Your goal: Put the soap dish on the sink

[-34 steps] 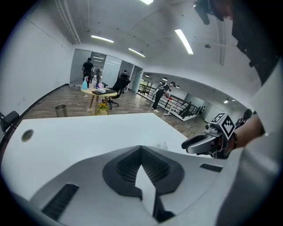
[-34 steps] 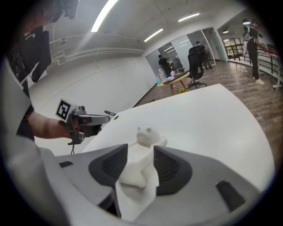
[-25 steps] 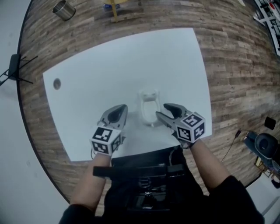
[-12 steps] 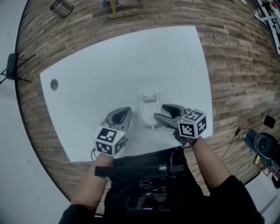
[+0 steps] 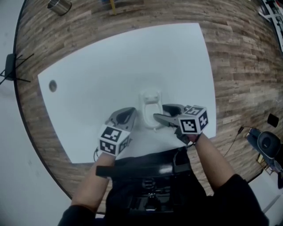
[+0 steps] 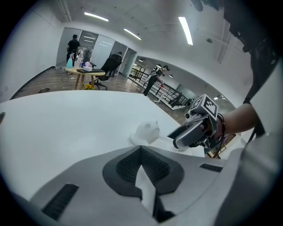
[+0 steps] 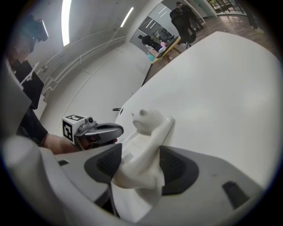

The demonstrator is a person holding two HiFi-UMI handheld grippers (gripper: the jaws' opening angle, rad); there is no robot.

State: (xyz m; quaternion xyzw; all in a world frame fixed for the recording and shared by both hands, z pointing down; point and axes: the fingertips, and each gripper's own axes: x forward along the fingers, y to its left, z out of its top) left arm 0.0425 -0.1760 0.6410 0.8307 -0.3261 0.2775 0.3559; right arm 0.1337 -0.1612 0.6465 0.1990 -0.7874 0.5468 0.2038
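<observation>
The white soap dish (image 5: 150,105), with a small animal head at its far end, lies on the white table (image 5: 110,66). My right gripper (image 5: 158,111) is at the dish's near right side. In the right gripper view the dish's near rim (image 7: 148,132) lies between the pads (image 7: 174,165); the jaws have just been opening and stand wide, so the gripper is open. My left gripper (image 5: 131,114) hovers just left of the dish, shut and with nothing in it. From the left gripper view the dish (image 6: 146,131) sits ahead, with the right gripper (image 6: 179,137) beside it. No sink is in view.
A small dark hole (image 5: 52,85) marks the table's left end. On the wooden floor stand a metal cup (image 5: 59,5), a tripod (image 5: 11,66) at the left and dark gear (image 5: 265,143) at the right. Several people (image 6: 73,46) stand far off in the room.
The right gripper has rolled and its jaws have spread wider around the dish's near end. The left gripper has crept lower and closer to the dish. The dish has stayed put.
</observation>
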